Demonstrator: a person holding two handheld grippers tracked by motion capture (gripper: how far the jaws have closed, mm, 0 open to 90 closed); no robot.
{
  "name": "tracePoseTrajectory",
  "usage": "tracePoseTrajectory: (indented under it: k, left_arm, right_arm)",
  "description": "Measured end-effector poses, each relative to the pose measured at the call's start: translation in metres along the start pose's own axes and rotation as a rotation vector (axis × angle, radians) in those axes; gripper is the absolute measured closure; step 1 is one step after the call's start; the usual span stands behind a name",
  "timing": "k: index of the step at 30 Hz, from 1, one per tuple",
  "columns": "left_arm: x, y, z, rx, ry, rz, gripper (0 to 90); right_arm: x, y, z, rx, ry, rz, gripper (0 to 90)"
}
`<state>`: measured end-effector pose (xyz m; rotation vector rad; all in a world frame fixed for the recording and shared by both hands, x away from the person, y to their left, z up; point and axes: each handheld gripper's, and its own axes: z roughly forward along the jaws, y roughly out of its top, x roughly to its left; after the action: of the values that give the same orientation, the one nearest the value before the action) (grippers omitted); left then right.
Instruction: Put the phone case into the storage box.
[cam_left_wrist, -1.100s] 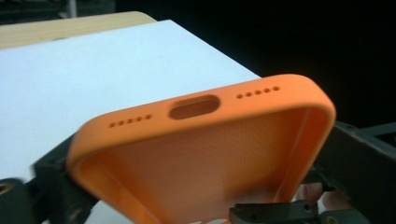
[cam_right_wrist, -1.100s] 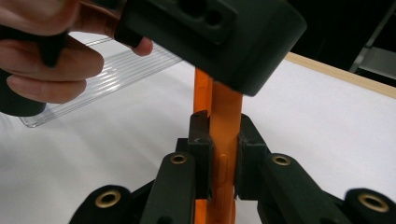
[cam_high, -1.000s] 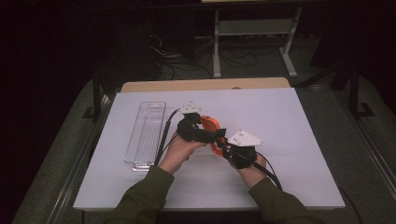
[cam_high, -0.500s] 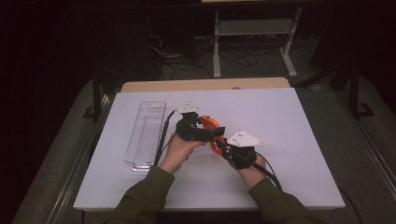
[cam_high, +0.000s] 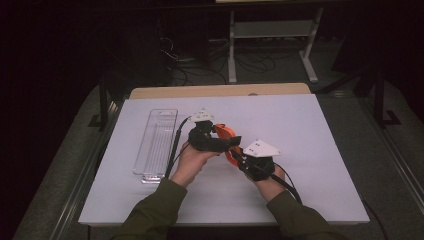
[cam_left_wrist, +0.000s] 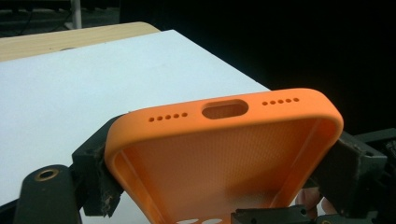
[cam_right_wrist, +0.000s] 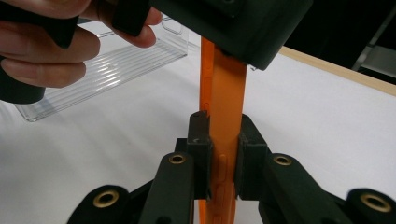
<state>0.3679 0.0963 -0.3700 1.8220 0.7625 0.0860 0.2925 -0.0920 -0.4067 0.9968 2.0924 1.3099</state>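
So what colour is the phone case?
Orange; the phone case shows best in the left gripper view.

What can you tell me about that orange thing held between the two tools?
It is an orange phone case, soft and rubbery-looking, empty, with a textured inside, a charging slot and two rows of small holes in its end. It is held above the white table. The left gripper clamps its sides; the right gripper pinches one edge.

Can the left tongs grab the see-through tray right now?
Probably not yet. The left tongs are shut on the orange phone case, shared with the right tongs. The clear tray lies close beside them, unblocked.
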Motion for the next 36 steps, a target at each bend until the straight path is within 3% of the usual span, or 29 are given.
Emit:
tracePoseTrajectory:
  k: [9, 12, 16, 19, 20, 27, 29, 36]
  left_arm:
    - [0.000, 0.000, 0.000, 0.003, 0.008, 0.008, 15.7]
    - [0.001, 0.000, -0.001, 0.001, 0.010, 0.011, 15.7]
    - [0.001, 0.000, -0.001, -0.003, 0.015, 0.008, 15.6]
    - [0.001, 0.001, -0.002, 0.004, 0.019, 0.014, 15.6]
    - [0.001, 0.001, -0.003, 0.005, 0.020, 0.013, 15.6]
    - [0.003, 0.002, -0.005, -0.003, 0.022, 0.026, 15.6]
    - [0.003, 0.002, -0.005, 0.000, 0.024, 0.025, 15.6]
    - [0.003, 0.004, -0.007, -0.009, 0.024, 0.022, 15.6]
  right_arm:
    - [-0.005, 0.002, 0.000, 0.006, 0.016, -0.008, 59.1]
    - [-0.006, 0.002, 0.000, 0.015, 0.029, 0.013, 49.5]
    - [-0.008, 0.003, 0.001, 0.022, 0.038, 0.001, 36.8]
    - [-0.011, 0.003, 0.004, 0.053, 0.050, -0.008, 29.1]
    - [-0.011, 0.002, 0.004, 0.073, 0.054, 0.010, 26.7]
    - [-0.020, 0.005, 0.007, 0.115, 0.103, 0.000, 10.1]
    - [-0.021, 0.006, 0.007, 0.131, 0.118, -0.005, 0.0]
    - [-0.025, 0.006, 0.008, 0.156, 0.142, -0.024, 0.0]
